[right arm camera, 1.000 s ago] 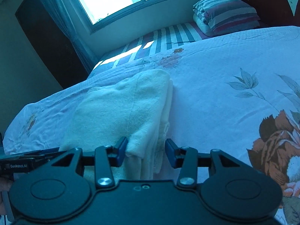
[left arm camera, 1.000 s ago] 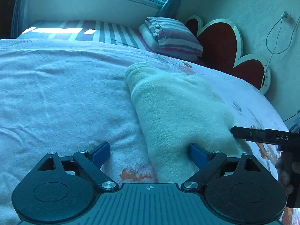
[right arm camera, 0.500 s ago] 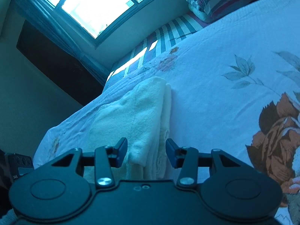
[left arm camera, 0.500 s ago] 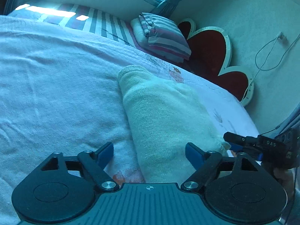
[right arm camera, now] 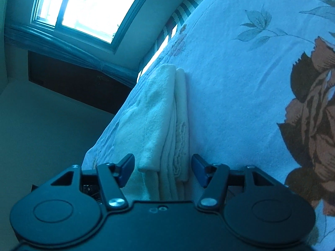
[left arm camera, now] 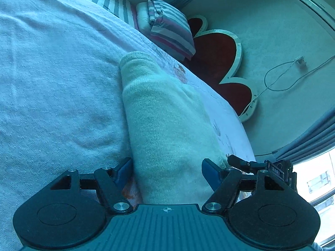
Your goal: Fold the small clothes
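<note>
A folded cream garment [left arm camera: 167, 121] lies lengthwise on the bed. Its near end sits between the jaws of my left gripper [left arm camera: 168, 173], which is open. The left blue pad rests against the garment's left edge, the right pad lies over its right part, and nothing looks squeezed. In the right wrist view the same garment [right arm camera: 159, 115] shows its stacked layered edge. My right gripper [right arm camera: 162, 167] is opening around that edge, with a gap on each side of the cloth. The right gripper [left arm camera: 238, 162] also shows by the garment's near right corner.
The pale floral bedspread [right arm camera: 240, 83] covers the bed. Striped pillows [left arm camera: 167, 27] and a red heart-shaped headboard [left arm camera: 217, 62] are at the far end. A cable [left arm camera: 278, 79] hangs on the wall. A window [right arm camera: 88, 10] is lit, and the bed edge drops off left of the garment.
Both views have tilted and come closer to the cloth. The left jaws narrowed around the garment's near end. The right jaws spread apart, leaving the layered edge free.
</note>
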A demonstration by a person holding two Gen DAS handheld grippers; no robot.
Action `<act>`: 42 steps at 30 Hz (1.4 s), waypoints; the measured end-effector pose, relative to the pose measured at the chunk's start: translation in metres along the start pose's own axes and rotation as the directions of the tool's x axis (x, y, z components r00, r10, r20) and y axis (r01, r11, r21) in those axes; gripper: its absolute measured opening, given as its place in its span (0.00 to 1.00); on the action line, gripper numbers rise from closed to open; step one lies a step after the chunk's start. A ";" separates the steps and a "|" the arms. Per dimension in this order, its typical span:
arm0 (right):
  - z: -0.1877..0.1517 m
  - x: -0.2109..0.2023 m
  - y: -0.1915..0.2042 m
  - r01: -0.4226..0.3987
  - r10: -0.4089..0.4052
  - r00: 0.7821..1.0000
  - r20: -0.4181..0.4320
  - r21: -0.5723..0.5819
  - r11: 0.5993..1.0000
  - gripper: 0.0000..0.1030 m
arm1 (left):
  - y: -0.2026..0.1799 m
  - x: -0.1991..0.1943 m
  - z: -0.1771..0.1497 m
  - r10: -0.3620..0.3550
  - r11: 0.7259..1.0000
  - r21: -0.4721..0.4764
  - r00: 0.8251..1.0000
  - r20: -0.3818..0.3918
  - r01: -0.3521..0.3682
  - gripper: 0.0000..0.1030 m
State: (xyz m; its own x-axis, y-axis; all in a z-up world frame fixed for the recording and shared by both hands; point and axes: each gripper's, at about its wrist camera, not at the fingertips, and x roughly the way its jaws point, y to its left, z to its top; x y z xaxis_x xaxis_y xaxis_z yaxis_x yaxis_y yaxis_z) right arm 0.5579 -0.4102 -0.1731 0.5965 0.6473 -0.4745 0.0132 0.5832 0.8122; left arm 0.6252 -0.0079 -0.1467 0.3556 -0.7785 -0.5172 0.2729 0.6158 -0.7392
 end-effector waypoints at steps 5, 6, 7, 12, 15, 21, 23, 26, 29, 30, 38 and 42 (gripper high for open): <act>0.004 0.007 0.006 0.004 -0.006 0.999 -0.043 -0.048 0.999 0.60 | -0.003 0.011 0.006 0.000 1.000 0.011 1.000 0.004 0.000 0.71; 0.005 0.009 0.006 0.004 -0.007 0.999 -0.049 -0.053 0.999 0.60 | -0.004 0.012 0.007 -0.001 1.000 0.015 1.000 0.005 0.001 0.71; 0.006 0.010 0.007 0.004 -0.007 0.998 -0.055 -0.059 0.998 0.60 | -0.005 0.013 0.008 -0.002 1.000 0.020 1.000 0.006 0.001 0.71; 0.010 0.020 0.010 -0.015 0.008 0.997 -0.075 -0.083 0.996 0.60 | -0.007 0.022 0.016 -0.003 0.999 0.039 1.000 0.004 0.003 0.71; 0.013 0.022 0.011 -0.038 0.029 0.996 -0.085 -0.107 0.994 0.59 | -0.008 0.023 0.018 -0.003 0.999 0.053 1.000 0.002 0.003 0.71; 0.015 0.027 0.010 -0.040 0.029 0.997 -0.071 -0.150 0.988 0.42 | -0.023 0.029 0.016 0.069 0.986 0.154 0.998 0.010 -0.070 0.64; 0.014 0.028 0.011 -0.032 0.025 0.998 -0.055 -0.142 0.989 0.38 | -0.031 0.032 0.018 0.113 0.977 0.178 0.993 0.017 -0.114 0.57; 0.009 0.023 0.016 -0.011 0.005 0.999 -0.038 -0.156 0.988 0.34 | -0.032 0.030 0.023 0.104 0.983 0.152 0.994 0.019 -0.106 0.36; 0.006 0.015 0.035 -0.015 0.013 1.000 -0.009 -0.192 0.981 0.31 | -0.046 0.015 0.027 0.078 0.978 0.187 0.995 0.059 -0.088 0.31; 0.005 0.011 0.042 -0.021 0.021 1.000 -0.001 -0.206 0.978 0.31 | -0.050 0.010 0.029 0.070 0.977 0.197 0.995 0.069 -0.082 0.31; -0.008 0.010 0.130 -0.052 0.066 0.997 0.039 -0.293 0.955 0.31 | -0.066 -0.076 0.058 0.028 0.961 0.268 0.991 0.131 -0.062 0.31; -0.028 0.044 0.167 -0.085 0.090 0.996 0.003 -0.303 0.949 0.31 | -0.042 -0.131 0.064 0.062 0.957 0.272 0.986 0.158 -0.104 0.31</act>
State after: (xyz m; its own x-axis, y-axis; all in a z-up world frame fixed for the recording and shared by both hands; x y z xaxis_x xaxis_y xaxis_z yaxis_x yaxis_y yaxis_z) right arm 0.5640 -0.2706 -0.0683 0.5974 0.6960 -0.3984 -0.2813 0.6471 0.7087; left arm 0.6246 0.0759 -0.0202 0.5085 -0.7099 -0.4873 0.4674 0.7029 -0.5362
